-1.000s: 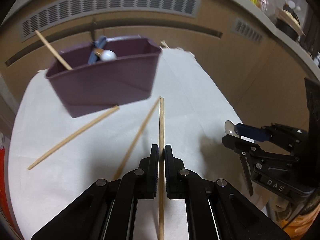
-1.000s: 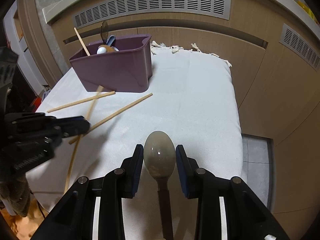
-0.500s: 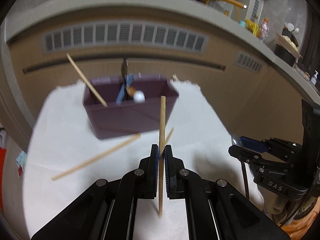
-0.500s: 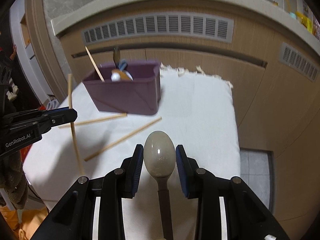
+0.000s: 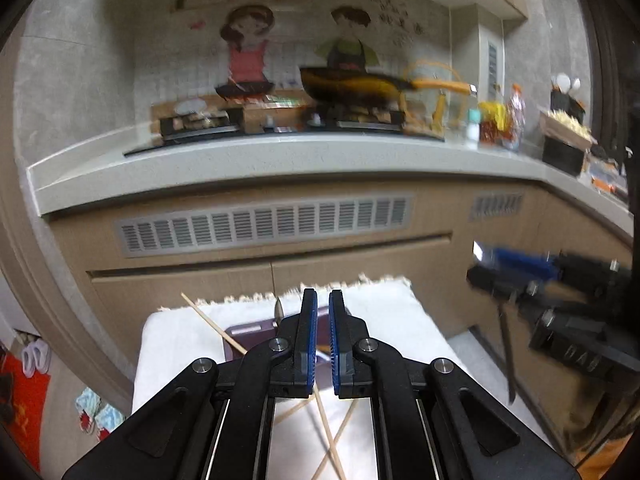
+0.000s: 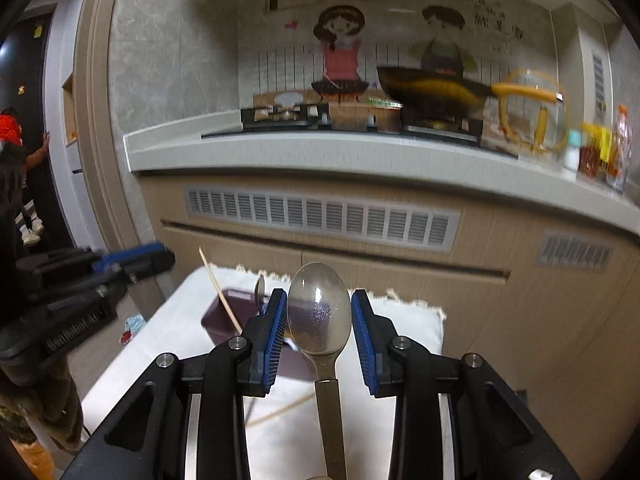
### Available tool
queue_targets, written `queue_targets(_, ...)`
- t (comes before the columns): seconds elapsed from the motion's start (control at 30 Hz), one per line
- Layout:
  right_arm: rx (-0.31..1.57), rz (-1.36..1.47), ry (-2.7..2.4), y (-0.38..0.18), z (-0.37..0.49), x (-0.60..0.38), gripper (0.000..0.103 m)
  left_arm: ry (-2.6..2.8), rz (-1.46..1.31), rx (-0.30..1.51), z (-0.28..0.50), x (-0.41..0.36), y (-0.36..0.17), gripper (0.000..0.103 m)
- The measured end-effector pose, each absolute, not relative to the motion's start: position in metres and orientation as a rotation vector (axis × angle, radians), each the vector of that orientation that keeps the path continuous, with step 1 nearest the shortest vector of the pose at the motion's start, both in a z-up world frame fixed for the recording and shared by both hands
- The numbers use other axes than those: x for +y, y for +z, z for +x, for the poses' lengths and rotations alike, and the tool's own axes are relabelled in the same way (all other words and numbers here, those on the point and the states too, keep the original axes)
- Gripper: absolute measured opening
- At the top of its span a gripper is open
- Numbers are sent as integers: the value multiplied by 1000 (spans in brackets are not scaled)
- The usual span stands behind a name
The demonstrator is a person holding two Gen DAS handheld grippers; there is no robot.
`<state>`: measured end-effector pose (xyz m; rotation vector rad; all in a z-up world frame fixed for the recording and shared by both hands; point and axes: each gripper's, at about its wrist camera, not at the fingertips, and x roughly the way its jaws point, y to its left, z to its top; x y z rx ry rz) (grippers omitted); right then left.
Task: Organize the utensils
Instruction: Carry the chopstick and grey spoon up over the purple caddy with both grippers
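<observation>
My left gripper point(image 5: 323, 312) is raised above the white-clothed table point(image 5: 400, 320), its jaws a narrow gap apart. A wooden chopstick point(image 5: 328, 436) hangs slanting below the fingers; I cannot tell whether the jaws hold it. The purple utensil bin point(image 5: 248, 330) lies just behind the fingers, with a chopstick point(image 5: 212, 326) and a spoon tip point(image 5: 279, 309) sticking out. My right gripper point(image 6: 319, 312) is shut on a metal spoon point(image 6: 319, 308), bowl up between the pads. The bin point(image 6: 218, 320) sits ahead left of it.
Loose chopsticks point(image 5: 340, 440) lie crossed on the cloth. A chopstick point(image 6: 280, 412) lies under the right gripper. A kitchen counter point(image 5: 280, 160) with vented cabinets stands behind the table. Floor drops off at the table's left and right edges.
Both grippers have lifted and tilted up, so the counter and wall fill the views. The chopstick that stood upright between the left jaws now hangs slanting below them. The spoon stays gripped.
</observation>
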<state>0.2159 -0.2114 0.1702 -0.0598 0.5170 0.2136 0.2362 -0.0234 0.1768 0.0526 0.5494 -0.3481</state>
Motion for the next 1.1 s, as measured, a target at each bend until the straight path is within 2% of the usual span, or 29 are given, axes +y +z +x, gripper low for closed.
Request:
queue_targets(0.17, 547, -65, 205, 161, 221, -212, 31, -335, 71, 724, 256, -32, 121, 8)
queue_targets(0.23, 580, -65, 200, 149, 224, -214, 31, -325, 63, 806, 267, -36, 87, 13)
queue_targets(0.3, 607, -66, 193, 134, 226, -217, 31, -314, 48, 856, 272, -40, 62, 36)
queue_targets(0.37, 636, -62, 193, 118, 225, -221, 31, -287, 47, 886, 275, -44, 33, 53)
queue_targets(0.53, 733, -42, 198, 65, 227, -229, 31, -237, 36, 972, 289, -56, -20, 58)
queue_targets(0.63, 795, -15, 191, 37, 229, -234, 31, -220, -21, 1009, 302, -56, -39, 57)
queue_targets(0.67, 819, -8, 190, 27, 230, -235, 31, -213, -28, 1009, 304, -56, -42, 50)
queue_targets(0.7, 840, -5, 185, 17, 231, -237, 31, -206, -27, 1003, 305, -57, -43, 34)
queue_targets(0.73, 857, -3, 181, 9, 231, -238, 31, -205, -23, 1001, 306, -58, -45, 26)
queue_targets(0.77, 868, 1, 179, 3, 232, -240, 31, -210, -24, 1000, 306, -57, -45, 12)
queue_targets(0.8, 881, 10, 178, -2, 233, -243, 31, -218, -28, 997, 305, -57, -43, 8)
queue_targets(1.1, 864, 69, 195, -6, 233, -245, 31, -296, -38, 858, 277, -42, -1, 5)
